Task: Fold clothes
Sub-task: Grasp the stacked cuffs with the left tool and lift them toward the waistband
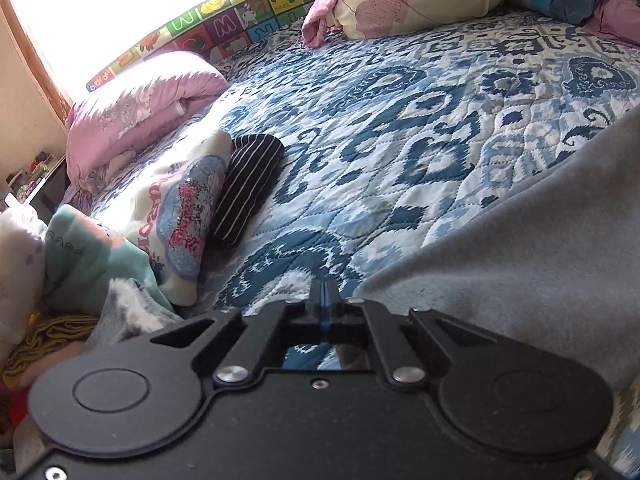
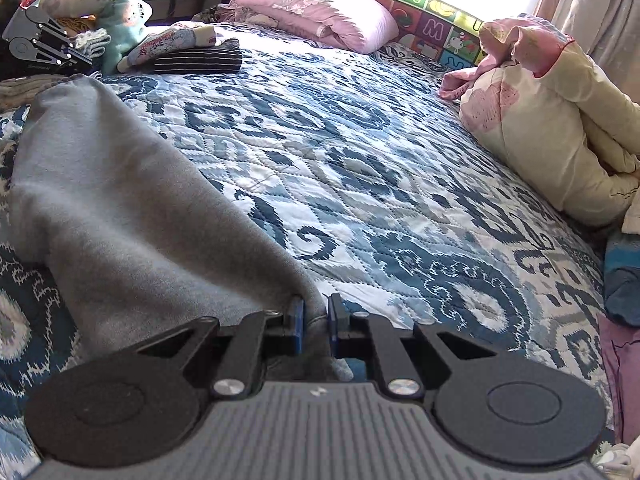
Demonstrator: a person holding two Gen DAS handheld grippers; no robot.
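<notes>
**A:** Where does the grey garment [image 2: 120,200] lie?

**B:** It stretches over the blue patterned quilt [image 2: 380,168] on the bed, from the right gripper [image 2: 316,316] away toward the left gripper [image 2: 48,46], which shows at the far upper left of the right wrist view. In the left wrist view the same cloth fills the right side [image 1: 520,240].

**A:** And the jaws?

**B:** The right pair pinches a bunched edge of the garment between its blue pads. The left pair is pressed together, the pads meeting in a thin line [image 1: 325,304]; whether any cloth is caught there cannot be told from either view.

**A:** How would it handle?

**B:** It looks soft and fleecy, with some thickness. It hangs in a smooth sag rather than sharp creases, so it is likely limp but a little weighty. It should not slip from the pads, though a pinch at one bunched point lets the rest droop and twist.

**A:** Where best to hold it?

**B:** At hems or corners, one per gripper, well apart, so the cloth hangs flat. Folded pieces, a striped one [image 2: 200,60] among them, already lie near the pink pillow [image 2: 312,8].
</notes>
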